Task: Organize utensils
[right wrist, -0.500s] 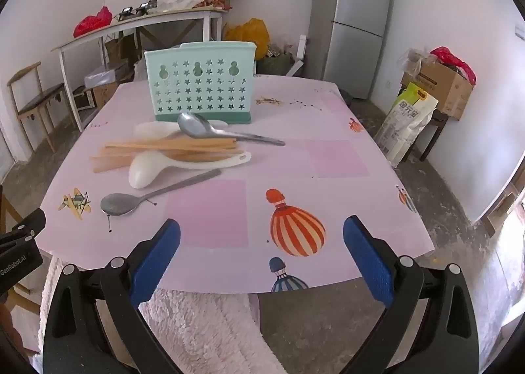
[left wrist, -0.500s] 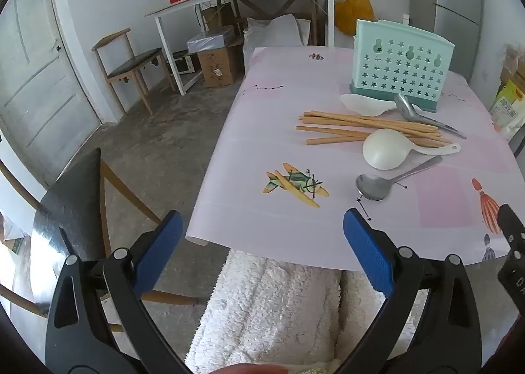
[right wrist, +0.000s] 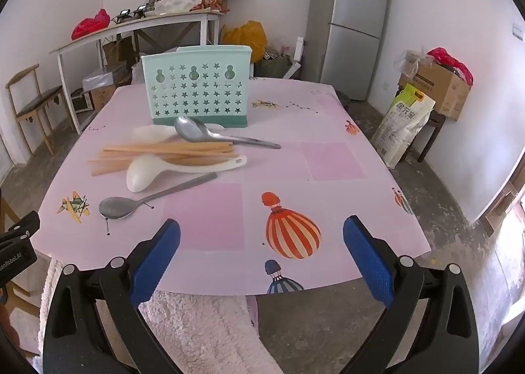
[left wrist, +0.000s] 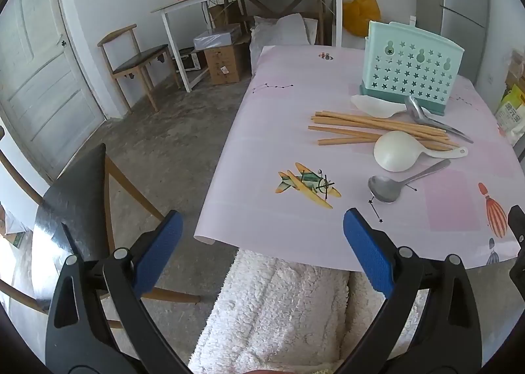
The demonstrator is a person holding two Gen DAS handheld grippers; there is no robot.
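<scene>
Right wrist view: the right hand-held gripper (right wrist: pixel 262 251) is spread wide and holds nothing, above the near edge of the counter (right wrist: pixel 344 131). The left hand-held gripper (left wrist: pixel 262 242) is spread and empty too. Chopsticks (right wrist: pixel 167 151), white spoons (right wrist: pixel 157 170) and metal spoons (right wrist: pixel 131 205) lie before the green holder (right wrist: pixel 197 88).
</scene>
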